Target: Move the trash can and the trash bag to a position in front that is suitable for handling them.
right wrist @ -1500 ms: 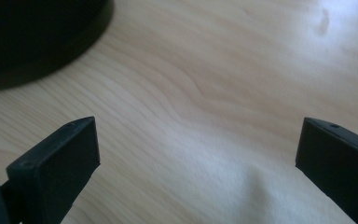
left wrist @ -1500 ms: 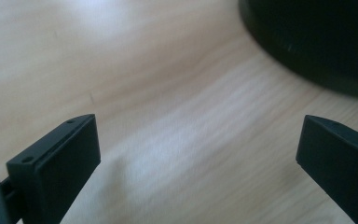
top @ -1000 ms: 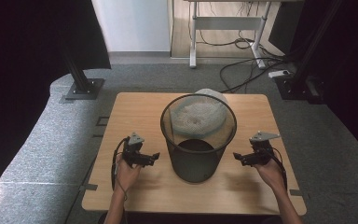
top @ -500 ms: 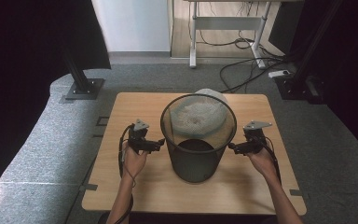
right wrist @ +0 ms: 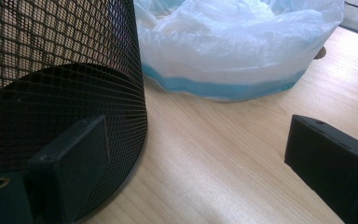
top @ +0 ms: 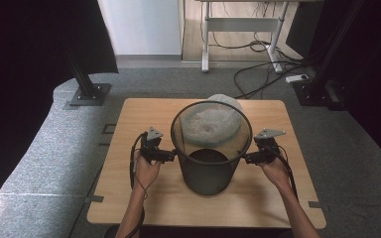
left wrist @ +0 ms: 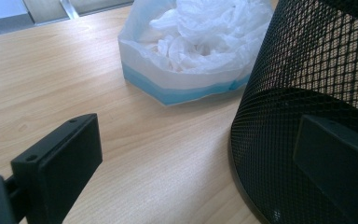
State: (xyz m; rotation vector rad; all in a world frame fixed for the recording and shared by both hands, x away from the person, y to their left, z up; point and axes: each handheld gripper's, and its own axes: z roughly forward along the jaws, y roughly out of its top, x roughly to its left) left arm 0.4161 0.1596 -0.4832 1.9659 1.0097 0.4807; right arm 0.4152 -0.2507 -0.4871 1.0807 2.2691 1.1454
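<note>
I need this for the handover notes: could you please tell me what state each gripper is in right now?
Left gripper: open, jaws wide apart beside the black wire-mesh waste basket, holding nothing.
Right gripper: open beside the basket's other side, holding nothing; its jaws have just been closing slightly.

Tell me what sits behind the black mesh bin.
Behind the mesh bin sits a roll of white plastic bags with a blue band, resting on the table. The bin hides its near side.

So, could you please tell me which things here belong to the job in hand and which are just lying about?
In the job:
- mesh bin
- roll of plastic bags
- left tool, open
- right tool, open

Lying about:
- floor cables
- desk frame
</note>
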